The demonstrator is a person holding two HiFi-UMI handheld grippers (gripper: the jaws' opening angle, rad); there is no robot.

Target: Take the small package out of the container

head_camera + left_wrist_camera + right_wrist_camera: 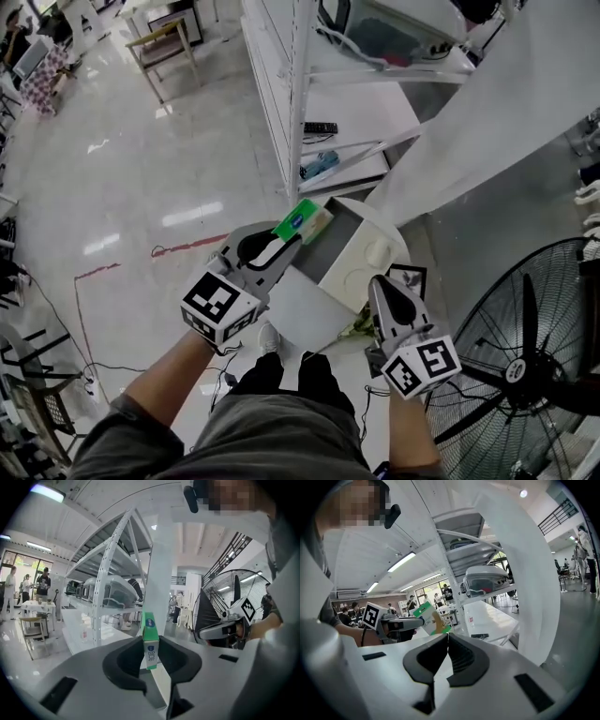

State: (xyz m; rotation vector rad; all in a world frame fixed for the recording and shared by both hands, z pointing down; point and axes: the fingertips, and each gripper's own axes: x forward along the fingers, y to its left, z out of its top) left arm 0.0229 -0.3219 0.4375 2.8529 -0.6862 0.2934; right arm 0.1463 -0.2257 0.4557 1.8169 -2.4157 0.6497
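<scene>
Green-and-white small package [302, 222] pinched edge-on in left gripper [289, 234]. Jaws roughly half apart, pads pressed on the two flat faces. Upright and thin between the pads in left gripper view. Held in the air, out of white container [367, 255]; in head view over that container's far left corner, above its grey inside. Right gripper [377, 283] empty, jaws brought together tip to tip, nothing between them. Placed over container's near right edge, apart from left gripper. Black standing fan [525, 366] at right. White shelf rack [281, 84] beyond, remote [321, 127] on one shelf.
</scene>
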